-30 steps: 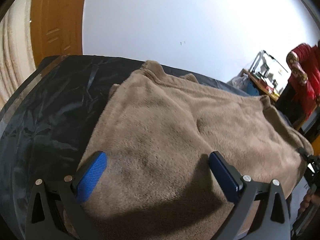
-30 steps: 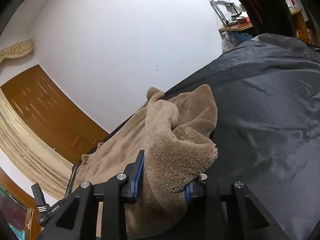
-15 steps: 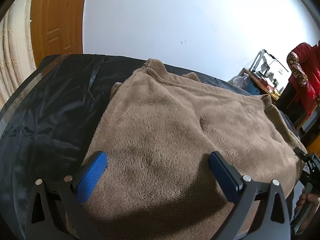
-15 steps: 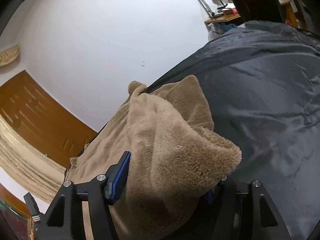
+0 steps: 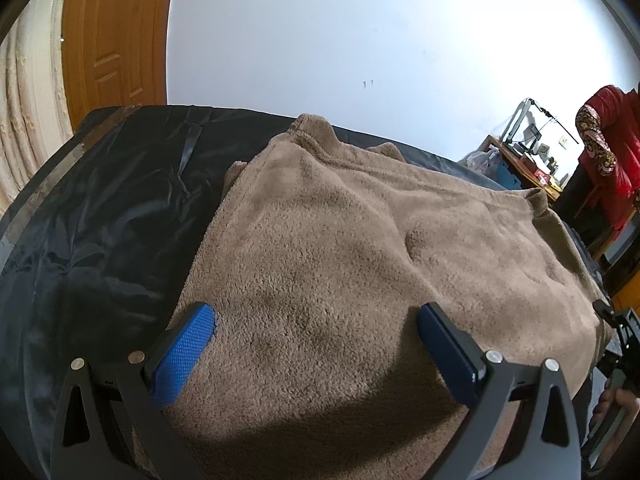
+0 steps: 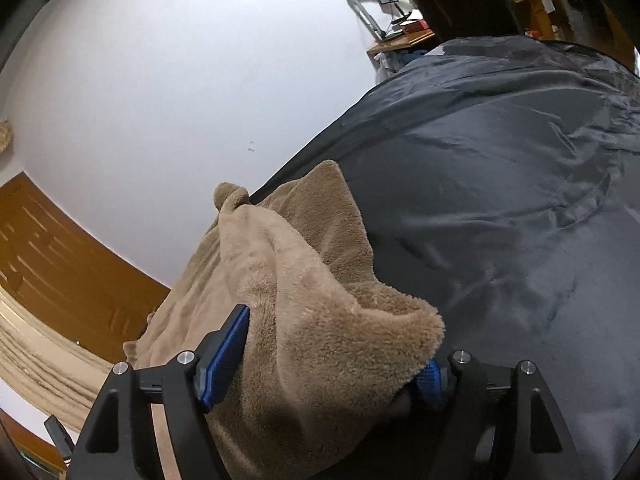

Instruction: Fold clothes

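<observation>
Right wrist view: right gripper (image 6: 326, 354) has its jaws opening around a bunched fleece corner; the cloth sits between them, seemingly being let go after a fold.
Left gripper (image 5: 316, 344): jaws wide, hovering above the cloth, gripping nothing.
Brown fleece garment (image 5: 360, 248): spread on the black sheet (image 5: 104, 216), folded layer on top.
Containers: none in view.

No text, label, brand, number or sign can be read in either wrist view
</observation>
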